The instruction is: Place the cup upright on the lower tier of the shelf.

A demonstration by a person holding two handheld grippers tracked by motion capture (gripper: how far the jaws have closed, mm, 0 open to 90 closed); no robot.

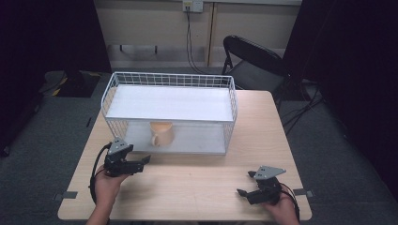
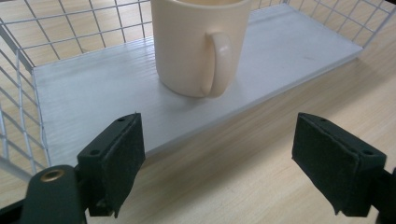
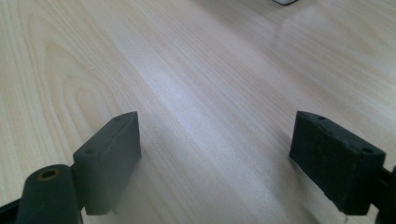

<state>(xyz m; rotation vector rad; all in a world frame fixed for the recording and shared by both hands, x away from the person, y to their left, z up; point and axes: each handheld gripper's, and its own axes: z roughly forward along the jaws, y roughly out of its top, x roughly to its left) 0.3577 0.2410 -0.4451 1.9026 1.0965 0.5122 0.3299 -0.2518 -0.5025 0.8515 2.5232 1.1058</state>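
One cream mug [image 2: 198, 44] sits upright on the wire rack's lower shelf [image 2: 98, 98], handle facing my left tool [image 2: 231, 163], whose jaws stand apart and empty. Looks ceramic: stiff, slick, breakable. I'd pinch the handle. Right tool [image 3: 231, 163] also gapes, over bare counter [image 3: 187, 70].

Dim, soft overhead light; dark, murky surroundings.

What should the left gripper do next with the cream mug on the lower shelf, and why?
Probably draw the left gripper back toward the person: its jaws stand open with nothing between them, and the mug stands upright on the lower shelf, apart from the gripper.
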